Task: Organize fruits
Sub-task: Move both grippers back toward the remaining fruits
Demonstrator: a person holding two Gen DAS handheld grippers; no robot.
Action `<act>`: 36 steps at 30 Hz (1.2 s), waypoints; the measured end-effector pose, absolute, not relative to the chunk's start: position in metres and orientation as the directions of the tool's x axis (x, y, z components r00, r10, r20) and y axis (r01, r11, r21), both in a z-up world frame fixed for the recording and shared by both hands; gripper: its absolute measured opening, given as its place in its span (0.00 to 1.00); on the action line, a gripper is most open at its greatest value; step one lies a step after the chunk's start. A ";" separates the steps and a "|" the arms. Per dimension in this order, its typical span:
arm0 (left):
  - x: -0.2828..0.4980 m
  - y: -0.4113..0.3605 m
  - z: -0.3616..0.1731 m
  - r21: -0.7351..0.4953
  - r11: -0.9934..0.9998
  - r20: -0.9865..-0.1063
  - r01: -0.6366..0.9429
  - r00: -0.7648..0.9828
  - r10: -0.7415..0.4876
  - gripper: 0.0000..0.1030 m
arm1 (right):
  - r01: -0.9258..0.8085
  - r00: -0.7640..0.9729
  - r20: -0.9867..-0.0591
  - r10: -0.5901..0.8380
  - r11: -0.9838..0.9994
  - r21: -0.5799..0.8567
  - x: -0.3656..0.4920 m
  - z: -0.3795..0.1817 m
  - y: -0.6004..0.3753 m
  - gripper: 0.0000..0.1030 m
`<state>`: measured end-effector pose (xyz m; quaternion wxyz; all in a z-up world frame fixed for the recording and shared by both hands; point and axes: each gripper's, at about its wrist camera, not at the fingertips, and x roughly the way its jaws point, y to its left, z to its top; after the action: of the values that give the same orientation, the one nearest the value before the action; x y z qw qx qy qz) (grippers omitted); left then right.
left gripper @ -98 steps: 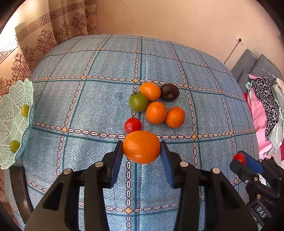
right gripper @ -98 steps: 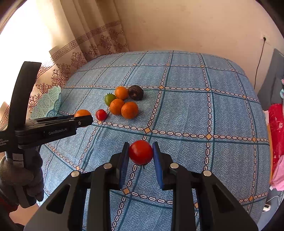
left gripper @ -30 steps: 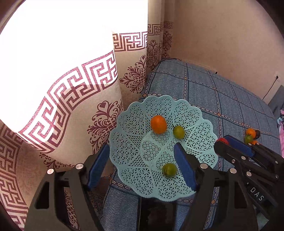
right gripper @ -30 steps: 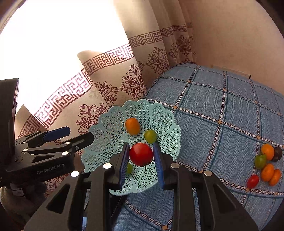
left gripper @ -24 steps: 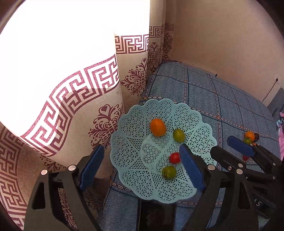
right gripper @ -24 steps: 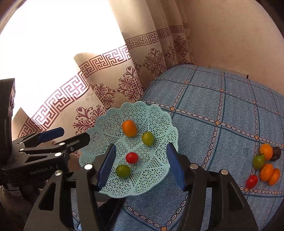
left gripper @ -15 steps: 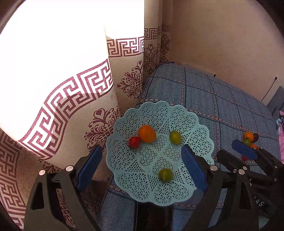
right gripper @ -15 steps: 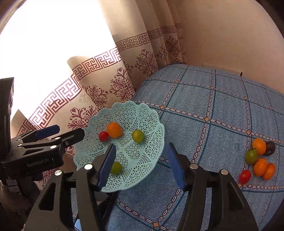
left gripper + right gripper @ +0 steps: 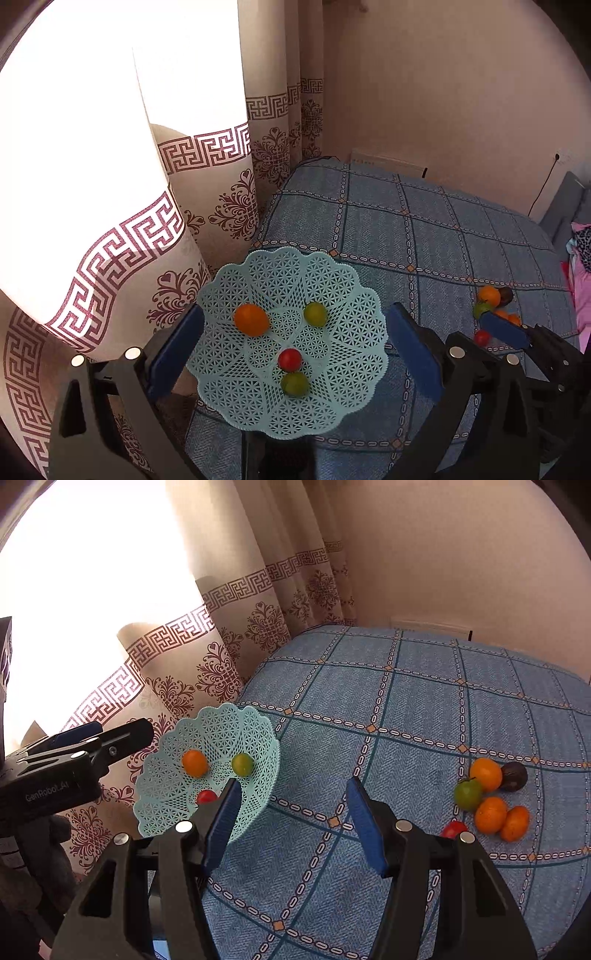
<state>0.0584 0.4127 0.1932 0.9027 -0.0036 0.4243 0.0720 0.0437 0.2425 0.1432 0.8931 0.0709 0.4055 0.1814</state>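
Both tools are empty. My left gripper (image 9: 291,354) hangs over the bowl with its blue pads spread wide, and my right gripper (image 9: 291,827) is equally splayed above bare bedspread (image 9: 406,709), with nothing between its pads.

Nearest me, the pale-green lattice bowl (image 9: 343,280) sits at the bed's edge by the curtain (image 9: 221,155). It holds four pieces: a green fruit (image 9: 294,384) closest, a small red tomato (image 9: 289,359) touching it, then an orange (image 9: 251,319) and a second green fruit (image 9: 315,313) further back, apart from each other.

The step I judge to be in hand is going back for more. Farther across the bedspread lies the remaining cluster: a red tomato (image 9: 453,829) partly hidden behind my right gripper's arm, two oranges (image 9: 490,815) side by side, a green tomato (image 9: 468,794), another orange (image 9: 485,774), and a dark fruit (image 9: 513,771), perhaps an avocado, at the back.

To do this well, I'd take the outlying red tomato with the right gripper first, since it sits at the near edge, approaching low with pads straddling it so I don't nudge its neighbours rolling. I'd squeeze gently, since tomatoes likely bruise, and release low over the bowl, because round fruit may roll on that slope.
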 end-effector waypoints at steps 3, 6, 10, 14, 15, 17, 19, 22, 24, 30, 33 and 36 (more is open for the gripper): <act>0.060 0.401 0.193 0.061 0.989 -0.765 -0.134 0.631 0.132 0.97 | -0.251 0.612 -0.700 0.369 0.929 0.270 0.039 0.144 0.228 0.58; 0.058 0.389 0.195 0.076 0.989 -0.760 -0.129 0.634 0.141 0.97 | -0.232 0.619 -0.701 0.354 0.935 0.268 0.034 0.144 0.211 0.58; 0.052 0.369 0.197 0.097 0.988 -0.760 -0.119 0.632 0.151 0.97 | -0.201 0.628 -0.704 0.331 0.943 0.264 0.028 0.143 0.185 0.58; 0.050 0.352 0.195 0.089 0.991 -0.769 -0.095 0.626 0.129 0.97 | -0.171 0.633 -0.712 0.304 0.952 0.254 0.021 0.139 0.157 0.58; 0.050 0.349 0.194 0.082 0.992 -0.771 -0.091 0.626 0.121 0.97 | -0.163 0.633 -0.716 0.295 0.955 0.250 0.019 0.138 0.151 0.58; 0.049 0.341 0.194 0.070 0.994 -0.771 -0.085 0.628 0.108 0.97 | -0.148 0.633 -0.723 0.279 0.959 0.241 0.016 0.134 0.139 0.58; 0.048 0.334 0.193 0.069 0.995 -0.770 -0.075 0.630 0.101 0.97 | -0.133 0.630 -0.731 0.262 0.964 0.230 0.013 0.130 0.128 0.58; 0.048 0.321 0.191 0.084 0.995 -0.772 -0.056 0.628 0.100 0.97 | -0.113 0.627 -0.741 0.241 0.969 0.219 0.009 0.124 0.110 0.58; 0.048 0.315 0.191 0.089 0.995 -0.772 -0.050 0.627 0.100 0.97 | -0.102 0.623 -0.748 0.229 0.972 0.213 0.007 0.119 0.099 0.58; 0.043 0.295 0.186 0.089 0.995 -0.779 -0.046 0.620 0.098 0.97 | -0.089 0.606 -0.767 0.209 0.977 0.195 0.006 0.106 0.072 0.58; 0.041 0.287 0.182 0.087 0.995 -0.785 -0.052 0.612 0.101 0.97 | -0.089 0.593 -0.780 0.201 0.979 0.185 0.009 0.097 0.060 0.58; 0.039 0.281 0.177 0.081 0.994 -0.794 -0.068 0.599 0.105 0.97 | -0.095 0.577 -0.792 0.197 0.980 0.175 0.013 0.089 0.054 0.58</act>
<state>0.0387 0.2814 0.1768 0.8940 0.0211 0.4450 0.0483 0.0133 0.0537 0.0894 0.8863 0.0567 0.4522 0.0824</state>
